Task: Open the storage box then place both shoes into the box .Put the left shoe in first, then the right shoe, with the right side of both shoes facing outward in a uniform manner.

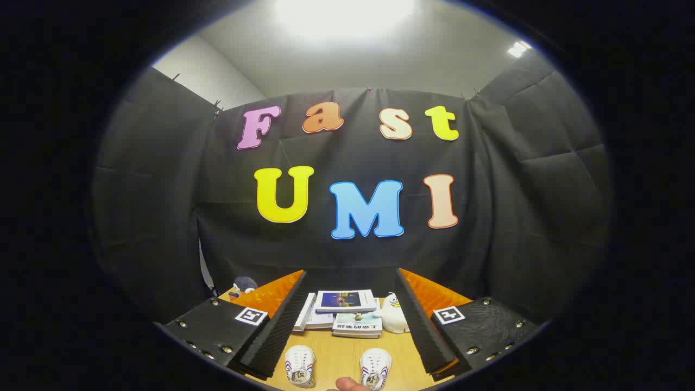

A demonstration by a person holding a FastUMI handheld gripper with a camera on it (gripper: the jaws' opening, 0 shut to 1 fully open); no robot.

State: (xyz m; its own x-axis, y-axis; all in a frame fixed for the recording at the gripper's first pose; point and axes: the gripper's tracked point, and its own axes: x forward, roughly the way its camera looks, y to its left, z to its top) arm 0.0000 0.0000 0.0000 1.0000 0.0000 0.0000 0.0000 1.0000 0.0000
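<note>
Hovering with fingers spread wide and empty, the gripper (347, 326) looks over two shoes (299, 366) on the counter (339, 355), between its fingers. No box is visible, so finding it comes first.

Matt wood-look table (339, 355); glossy paper books (346, 300); ribbed pads (282, 320) on hand-held gripper (347, 320).

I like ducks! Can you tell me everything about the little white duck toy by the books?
The small white plush duck toy looks soft and rounded, with a yellow beak and a dark eye. It stands upright on the light wooden table, right beside the stack of books, apparently touching them. It sits beyond the open gripper, near one finger's inner edge.
</note>
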